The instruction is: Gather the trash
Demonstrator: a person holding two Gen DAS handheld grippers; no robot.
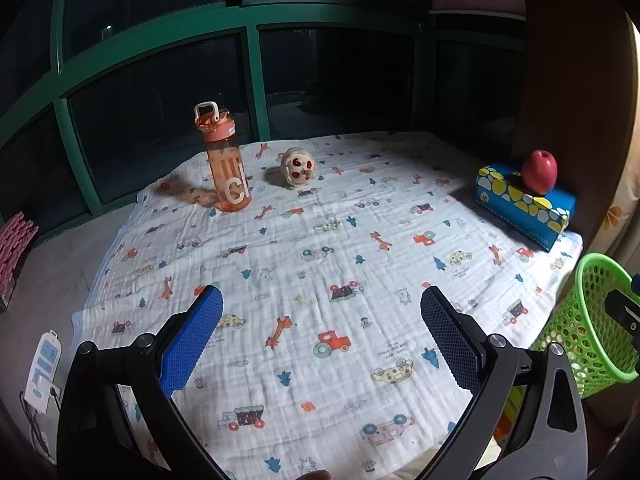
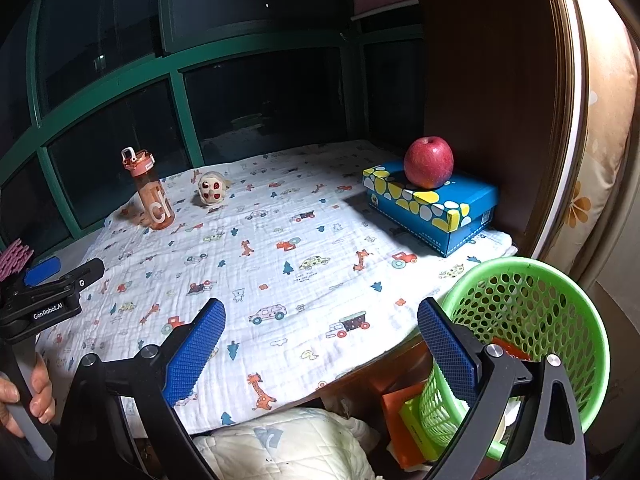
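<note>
Two grippers parted wide and empty: left gripper hovering over bare cloth, right gripper poised at the near edge of the desk, blue fingers released with nothing between them. Just right of the right gripper, green mesh basket standing below the desk edge, probably set there so scraps can be dropped straight in without a long carry; some orange and pale pieces lying at its bottom, likely trash already collected. Spread over the desk, printed children's cloth, its middle free of loose litter. Farther right, blue patterned box lying flat near the wall with red apple resting on top, upright and steady, looking more like a kept thing than waste. Farther left, near the green-framed window, small pale crumpled lump with red spots, nature hard to tell, possibly the one piece of trash left; just beside it and apart, orange water bottle standing upright with lid closed. Judging by the open fingers and the loaded basket, most likely between a drop and a next reach.
</note>
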